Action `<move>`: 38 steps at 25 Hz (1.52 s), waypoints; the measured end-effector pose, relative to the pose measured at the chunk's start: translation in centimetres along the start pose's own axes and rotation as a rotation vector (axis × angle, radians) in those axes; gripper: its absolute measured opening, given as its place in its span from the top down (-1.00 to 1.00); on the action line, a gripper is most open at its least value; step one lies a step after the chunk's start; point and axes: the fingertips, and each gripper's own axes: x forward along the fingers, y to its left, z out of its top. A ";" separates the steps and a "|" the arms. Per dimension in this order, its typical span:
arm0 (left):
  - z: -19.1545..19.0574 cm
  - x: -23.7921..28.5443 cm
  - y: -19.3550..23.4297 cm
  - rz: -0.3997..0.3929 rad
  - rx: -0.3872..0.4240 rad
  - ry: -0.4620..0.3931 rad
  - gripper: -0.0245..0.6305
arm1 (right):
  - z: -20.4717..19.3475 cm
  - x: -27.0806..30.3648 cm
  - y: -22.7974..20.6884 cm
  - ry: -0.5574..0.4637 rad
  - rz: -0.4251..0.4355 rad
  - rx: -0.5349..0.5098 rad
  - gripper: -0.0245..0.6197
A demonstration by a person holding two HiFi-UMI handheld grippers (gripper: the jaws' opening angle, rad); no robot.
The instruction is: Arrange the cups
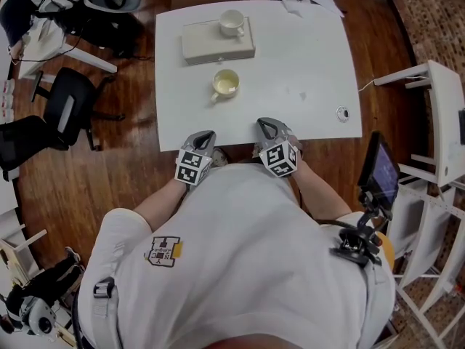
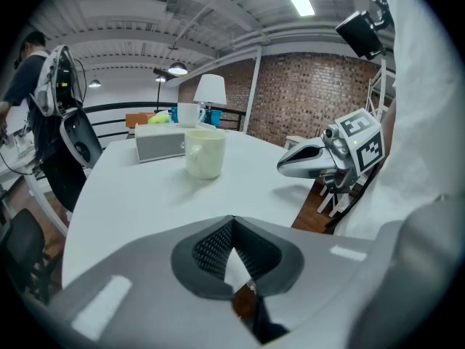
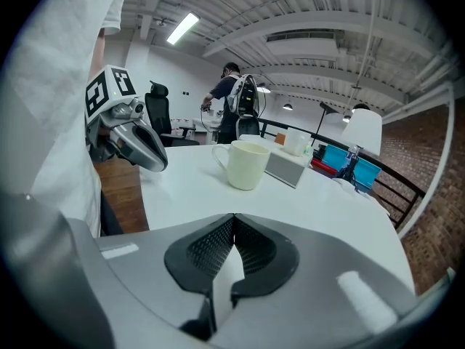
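A cream cup (image 1: pixel 225 83) stands alone near the middle of the white table (image 1: pixel 312 64); it shows as the cream cup (image 2: pixel 204 153) and the cream cup (image 3: pixel 245 163) in the gripper views. A second white cup (image 1: pixel 232 22) sits on a flat grey box (image 1: pixel 217 41) farther back. Both grippers hover at the table's near edge, well short of the cups. My left gripper (image 1: pixel 204 138) is shut with nothing in it, tips meeting at left gripper (image 2: pixel 231 220). My right gripper (image 1: pixel 266 128) is shut and empty too, right gripper (image 3: pixel 234 219).
A small round dark object (image 1: pixel 342 113) lies near the table's right front corner. Papers (image 1: pixel 309 3) lie at the far edge. Black office chairs (image 1: pixel 51 118) stand to the left, white frames (image 1: pixel 429 122) to the right. A person (image 3: pixel 229 111) stands far behind.
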 end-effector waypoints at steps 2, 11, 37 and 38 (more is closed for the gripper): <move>0.3 0.0 -0.1 -0.002 -0.006 -0.023 0.93 | 0.0 0.0 -0.1 -0.001 -0.001 -0.001 0.92; 0.6 -0.3 0.2 0.000 -0.014 -0.030 0.93 | 0.1 0.0 -0.1 0.004 -0.005 0.004 0.92; 10.0 6.0 2.3 -0.317 0.013 -0.134 0.93 | 6.3 8.0 3.4 0.062 -0.197 0.236 0.66; 9.9 6.4 1.7 -0.326 0.018 -0.127 0.93 | 5.8 7.8 3.1 0.066 -0.208 0.239 0.66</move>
